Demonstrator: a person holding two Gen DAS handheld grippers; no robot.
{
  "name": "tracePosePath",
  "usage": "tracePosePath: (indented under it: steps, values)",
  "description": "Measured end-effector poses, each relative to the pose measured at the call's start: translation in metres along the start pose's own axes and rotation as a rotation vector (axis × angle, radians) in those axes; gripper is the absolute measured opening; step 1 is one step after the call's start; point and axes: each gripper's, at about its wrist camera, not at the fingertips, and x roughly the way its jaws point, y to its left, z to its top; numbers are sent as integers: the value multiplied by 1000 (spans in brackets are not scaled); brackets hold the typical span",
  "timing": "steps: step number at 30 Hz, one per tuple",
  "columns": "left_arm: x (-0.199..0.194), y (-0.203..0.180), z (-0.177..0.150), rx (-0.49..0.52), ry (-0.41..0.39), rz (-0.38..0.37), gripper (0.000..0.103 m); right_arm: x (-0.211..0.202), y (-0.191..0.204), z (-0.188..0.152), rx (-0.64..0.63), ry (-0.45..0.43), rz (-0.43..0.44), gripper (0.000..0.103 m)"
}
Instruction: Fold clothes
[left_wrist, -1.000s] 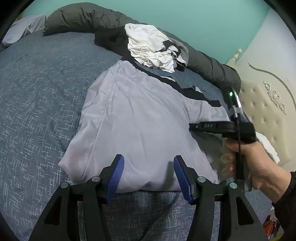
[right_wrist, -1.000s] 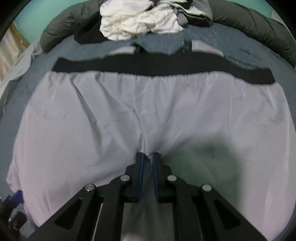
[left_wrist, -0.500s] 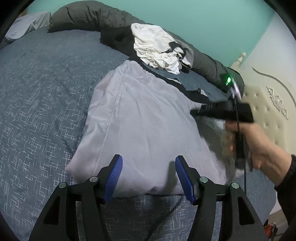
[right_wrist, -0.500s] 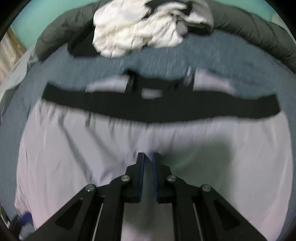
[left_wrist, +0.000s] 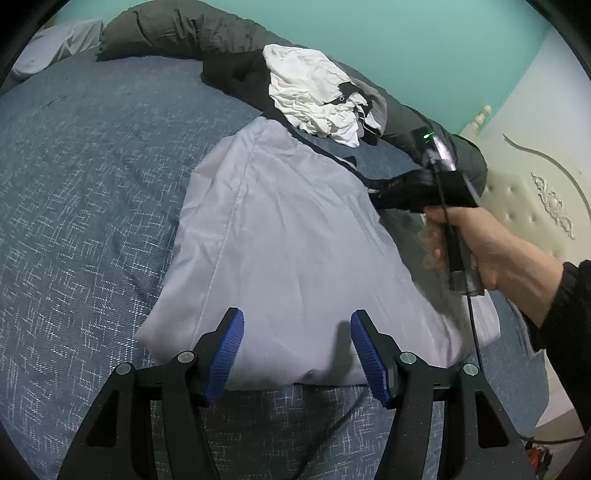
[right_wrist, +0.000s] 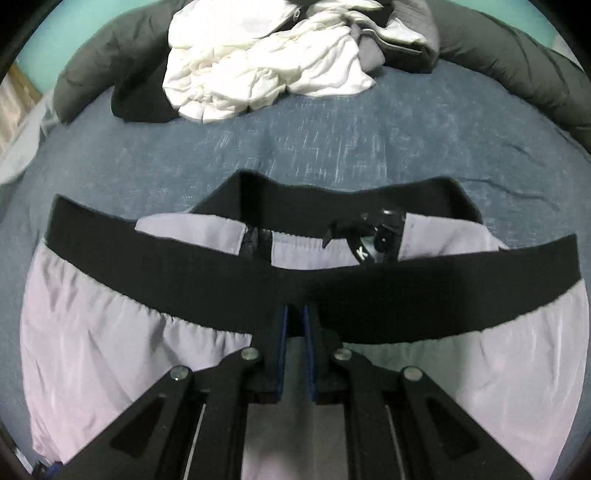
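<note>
The left tool (left_wrist: 295, 354) was held low over the near edge of the bed (left_wrist: 92, 184), angled downward, its blue-padded jaws standing apart with nothing between them. The lilac shorts (left_wrist: 288, 236), the garment being folded, were laid flat on the blue-grey bed cover directly ahead of it, their near folded edge lying just beyond and below the pads.

The right tool (right_wrist: 294, 317) was carried in the person's right hand (left_wrist: 491, 247), a dark sleeve (left_wrist: 565, 314) covering the wrist; the hand was wrapped round the handle, and the tool was pointed steeply down at the far part of the garment. Its jaws were drawn almost together, with only a narrow slit left between the pads. The tips were seen over the black elastic waistband (right_wrist: 184, 266) at about its middle; whether any cloth was pinched in the slit could not be told. In the right wrist view the waistband was spread across the picture, with the lilac fabric on the near side of it and an inner label and drawstring part visible beyond it.

A crumpled white garment (right_wrist: 258, 74) was heaped with black and grey pieces towards the far edge of the bed, well apart from the shorts, against a rolled dark duvet (left_wrist: 177, 33). A cream tufted headboard (left_wrist: 535, 199) was seen at the right.
</note>
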Motion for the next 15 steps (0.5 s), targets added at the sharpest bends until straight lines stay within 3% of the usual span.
tracePosePath:
  steps: [4,6,10,15]
  values:
    - [-2,1,0,-8,-10,-6,67,-25,-4,3,11,-56,53,8]
    - [-4,1,1,-17,-17,-11,68,-46,-1,-10,5,-88,85,8]
    - [-16,5,-3,-11,-46,6,68,-88,-10,-69,17,-140,121,8]
    - [-31,9,-17,-27,-48,25,68,-122,-34,-148,84,-142,190,8]
